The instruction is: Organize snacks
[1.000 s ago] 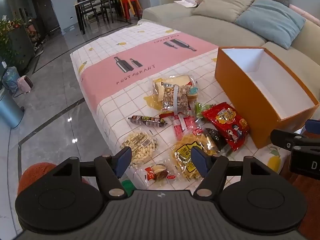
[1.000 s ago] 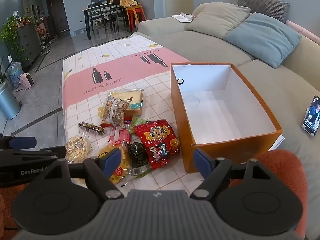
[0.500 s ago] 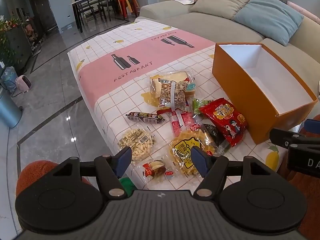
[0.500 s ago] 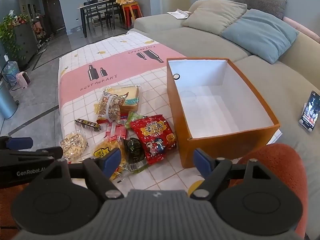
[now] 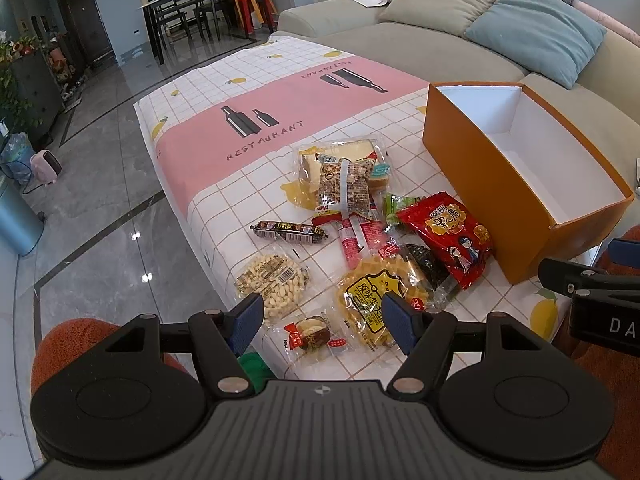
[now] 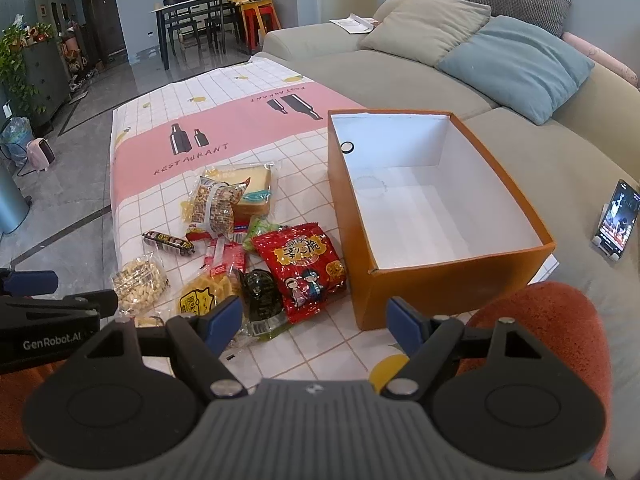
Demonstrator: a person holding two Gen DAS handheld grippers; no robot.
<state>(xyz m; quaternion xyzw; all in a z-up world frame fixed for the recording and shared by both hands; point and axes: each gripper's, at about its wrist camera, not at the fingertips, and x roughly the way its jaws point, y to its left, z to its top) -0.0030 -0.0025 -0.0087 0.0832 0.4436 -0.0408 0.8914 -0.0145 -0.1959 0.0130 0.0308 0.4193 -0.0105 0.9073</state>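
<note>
On the checked tablecloth point(image 5: 248, 80), the snacks lie in a loose pile just left of the orange box point(image 6: 424, 292), which has nothing in it, so sorting hasn't started. Left gripper point(image 5: 322, 322) and right gripper point(image 6: 314, 322) both hover wide open, holding nothing. Likely next: drop onto a near pack, e.g. red bag point(image 6: 302, 266), pinch, lift over the box wall.

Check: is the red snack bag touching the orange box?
Apart. The right wrist view shows a strip of tablecloth between the red snack bag and the orange box.
</note>
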